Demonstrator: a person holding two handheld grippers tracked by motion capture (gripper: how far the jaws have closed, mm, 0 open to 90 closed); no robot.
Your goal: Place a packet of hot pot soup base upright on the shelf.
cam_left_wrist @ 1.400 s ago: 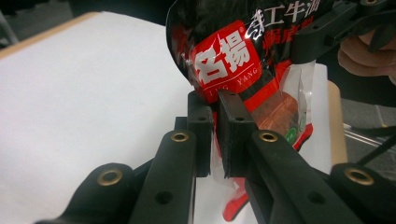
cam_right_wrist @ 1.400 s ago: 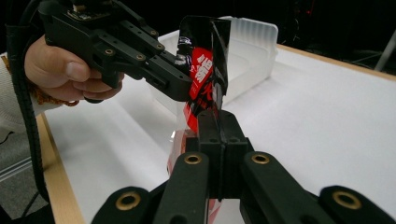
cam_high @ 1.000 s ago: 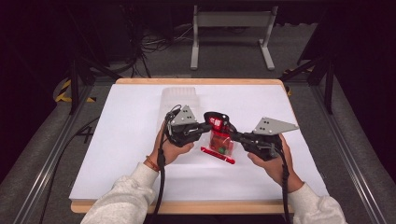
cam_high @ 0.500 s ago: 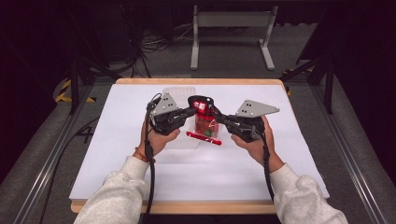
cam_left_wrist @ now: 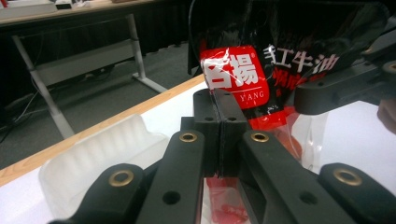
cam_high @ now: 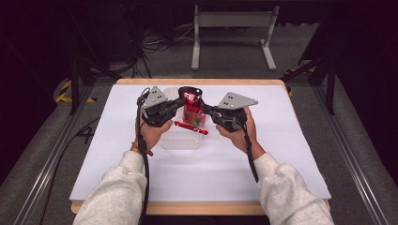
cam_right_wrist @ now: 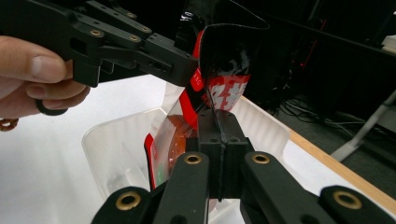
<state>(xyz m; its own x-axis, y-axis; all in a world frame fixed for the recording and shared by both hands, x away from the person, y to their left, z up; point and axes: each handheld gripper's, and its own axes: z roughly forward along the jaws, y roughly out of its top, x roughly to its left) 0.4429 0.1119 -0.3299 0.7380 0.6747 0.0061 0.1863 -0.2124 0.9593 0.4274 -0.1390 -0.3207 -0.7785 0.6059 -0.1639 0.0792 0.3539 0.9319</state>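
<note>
i have both sets of fingers clamped on the red sauce pouch (cam_high: 193, 110), left gripper (cam_high: 177, 104) and right gripper (cam_high: 206, 111) pinching opposite edges. that keeps it upright and spread above the clear plastic tub (cam_high: 180, 140) on the bench (cam_high: 281, 154), probably for lowering in.

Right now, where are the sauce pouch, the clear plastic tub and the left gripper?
sauce pouch (cam_left_wrist: 236, 77), left gripper view, red label panel
clear plastic tub (cam_right_wrist: 105, 140), right gripper view, near wall
left gripper (cam_high: 179, 101), high view, jaw tips pinching the pouch edge
</note>
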